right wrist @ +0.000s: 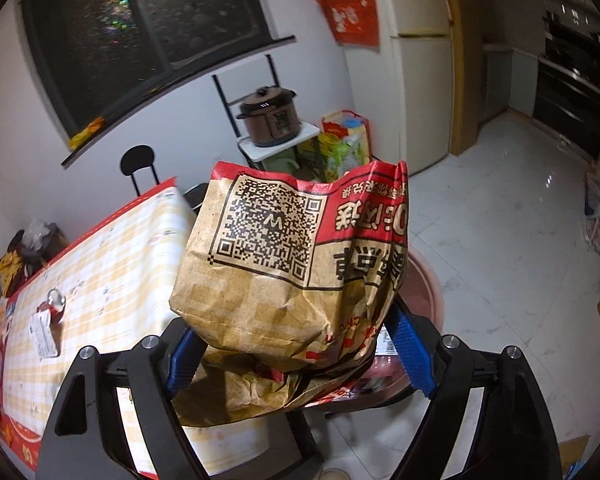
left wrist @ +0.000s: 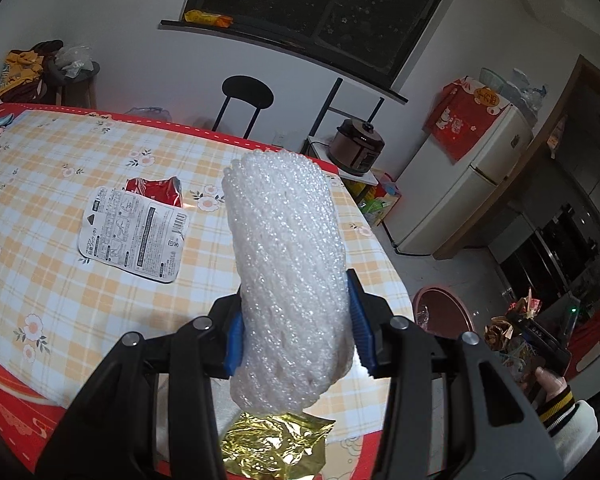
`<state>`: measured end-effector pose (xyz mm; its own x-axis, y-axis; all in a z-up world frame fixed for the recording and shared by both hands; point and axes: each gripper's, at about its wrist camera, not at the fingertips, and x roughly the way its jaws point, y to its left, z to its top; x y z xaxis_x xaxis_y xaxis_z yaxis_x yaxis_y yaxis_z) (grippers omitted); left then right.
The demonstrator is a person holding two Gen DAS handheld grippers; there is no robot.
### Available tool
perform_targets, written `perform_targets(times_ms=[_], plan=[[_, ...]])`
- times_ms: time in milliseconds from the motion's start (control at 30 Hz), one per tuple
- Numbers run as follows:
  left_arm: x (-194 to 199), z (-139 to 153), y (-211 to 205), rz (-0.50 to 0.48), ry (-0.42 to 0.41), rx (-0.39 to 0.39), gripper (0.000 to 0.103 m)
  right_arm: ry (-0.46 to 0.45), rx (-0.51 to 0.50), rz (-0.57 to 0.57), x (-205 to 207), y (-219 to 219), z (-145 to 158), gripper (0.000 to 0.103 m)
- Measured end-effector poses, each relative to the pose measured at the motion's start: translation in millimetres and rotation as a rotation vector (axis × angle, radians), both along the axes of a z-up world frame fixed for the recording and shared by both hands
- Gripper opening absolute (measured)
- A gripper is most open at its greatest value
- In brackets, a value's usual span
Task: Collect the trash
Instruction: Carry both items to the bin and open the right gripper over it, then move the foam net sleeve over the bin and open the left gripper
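Checked yellow cloth covers the bench below a dark window. Left gripper: its two blue fingers clamp one white foam net roll, raised above the bench edge. Right gripper: its fingers stand wide around one crumpled brown paper bag, held over a pink bin on the floor. Still on the bench lie three pieces: one white label pack, one red wrapper, one gold foil.

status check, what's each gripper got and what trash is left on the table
Left gripper shut on foam net sleeve. Right gripper shut on paper bag. White wrapper, gold foil on table. Pink bin beside table, unobstructed.
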<state>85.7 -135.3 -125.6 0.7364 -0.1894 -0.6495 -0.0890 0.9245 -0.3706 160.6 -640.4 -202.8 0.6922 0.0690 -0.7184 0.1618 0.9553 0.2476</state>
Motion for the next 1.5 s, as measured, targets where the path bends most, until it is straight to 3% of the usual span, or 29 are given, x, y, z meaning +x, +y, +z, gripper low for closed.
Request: perform_targets(times_ms=[300, 467, 567, 833, 1233, 1500], plan=[[-16.6, -3.2, -11.3, 0.071, 0.015, 0.005, 0.046, 0.069, 0.016, 0.021, 42.1, -16.4, -24.3, 0.083], [-31.0, -0.9, -6.4, 0.114, 0.012, 0.009, 0.046, 0.074, 0.041, 0.037, 60.2, -14.2, -30.5, 0.089], [-40.1, 3.0, -1.8, 0.136, 0.004, 0.013, 0.046, 0.056, 0.043, 0.050, 68.4, -9.4, -28.1, 0.098], [-49.6, 10.4, 3.1, 0.143, 0.002, 0.015, 0.046, -0.018, 0.017, 0.067, 68.2, 4.2, 0.5, 0.098], [-15.7, 27.3, -43.5, -0.036, -0.036, 0.004, 0.046, -0.138, -0.052, -0.013, 8.0, -9.1, 62.6, 0.098], [18.7, 27.4, -109.3, -0.202, -0.059, -0.019, 0.046, -0.129, -0.106, -0.036, -32.3, -28.8, 77.8, 0.098]])
